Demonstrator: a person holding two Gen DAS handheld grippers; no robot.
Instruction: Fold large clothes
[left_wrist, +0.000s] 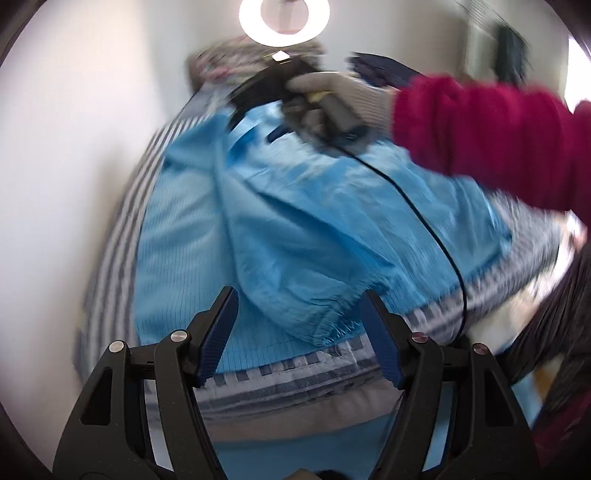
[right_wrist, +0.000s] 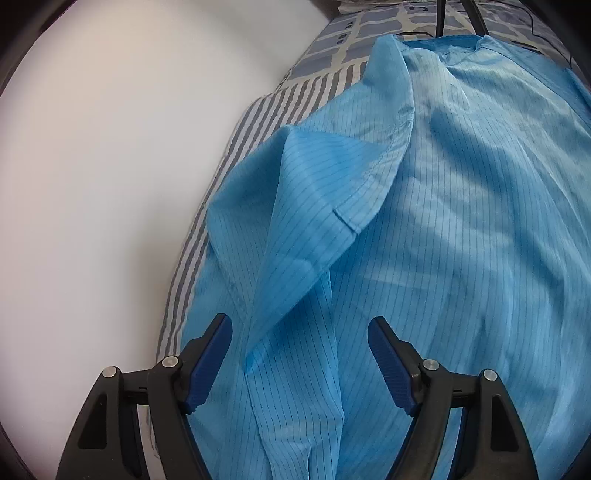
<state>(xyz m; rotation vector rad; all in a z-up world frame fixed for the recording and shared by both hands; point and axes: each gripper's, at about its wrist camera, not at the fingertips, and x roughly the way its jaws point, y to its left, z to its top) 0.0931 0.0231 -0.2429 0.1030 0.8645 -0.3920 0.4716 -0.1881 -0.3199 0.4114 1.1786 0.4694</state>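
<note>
**Garment spread on the bed, both claws open and empty**

Blue pinstriped garment (right_wrist: 461, 229) lies across the striped bedcover (right_wrist: 207, 229), one sleeve (left_wrist: 295, 280) folded inward. The left gripper (left_wrist: 299, 332) gapes over the elastic cuff, holding nothing; the right gripper (right_wrist: 301, 358) gapes likewise above a raised crease. Pinch only one layer, probably at that crease, though blur hides the far edge, then lay it flat.

Left gripper (left_wrist: 298, 314): jaws apart, tilted downward, nothing pressed between the blue pads (left_wrist: 218, 332). Right gripper (right_wrist: 300, 345): jaws apart, tilted downward, pads clear of any grip. In the left wrist view, a gloved hand (left_wrist: 343, 98) on a red sleeve (left_wrist: 491, 136) grasps the right gripper's body, blurred.
</note>
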